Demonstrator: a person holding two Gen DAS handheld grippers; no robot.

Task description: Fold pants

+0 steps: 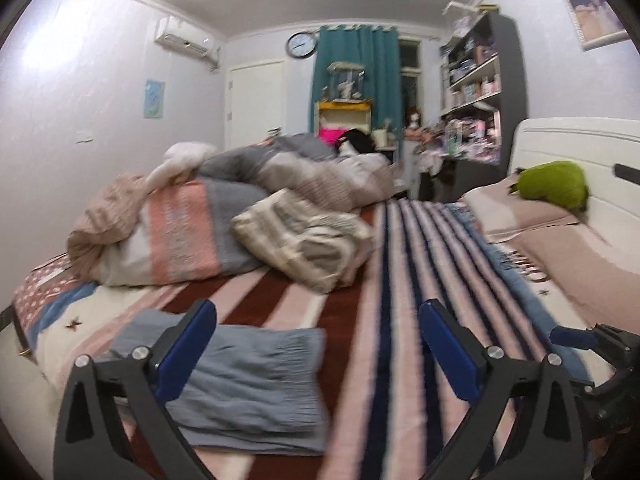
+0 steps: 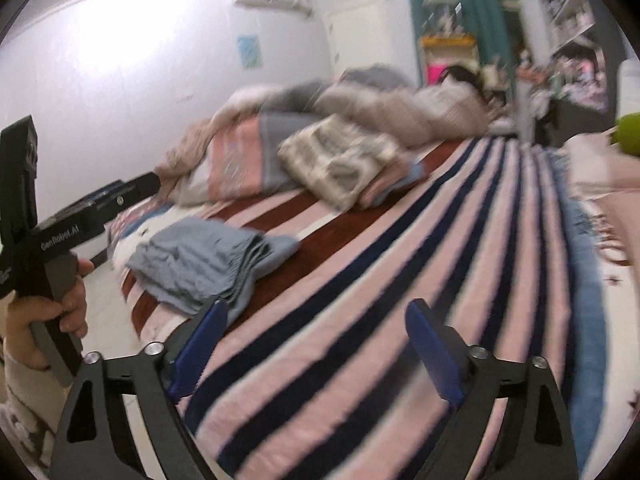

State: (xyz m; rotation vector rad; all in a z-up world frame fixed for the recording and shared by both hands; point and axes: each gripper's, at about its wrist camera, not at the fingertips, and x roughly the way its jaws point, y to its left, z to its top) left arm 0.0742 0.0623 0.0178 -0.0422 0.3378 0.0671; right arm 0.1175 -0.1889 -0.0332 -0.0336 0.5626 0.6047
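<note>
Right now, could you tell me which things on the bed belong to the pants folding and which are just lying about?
Job:
- grey pants, folded on the striped blanket
- left hand-held gripper, open
- right hand-held gripper, open

Lying about:
- duvet
- beige bundle
- green cushion
- clock

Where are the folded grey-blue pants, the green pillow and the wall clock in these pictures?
folded grey-blue pants [image 1: 256, 384], left wrist view, middle of the top layer.
green pillow [image 1: 554, 186], left wrist view, middle of its rounded top side.
wall clock [image 1: 301, 45], left wrist view, centre of the dial.
</note>
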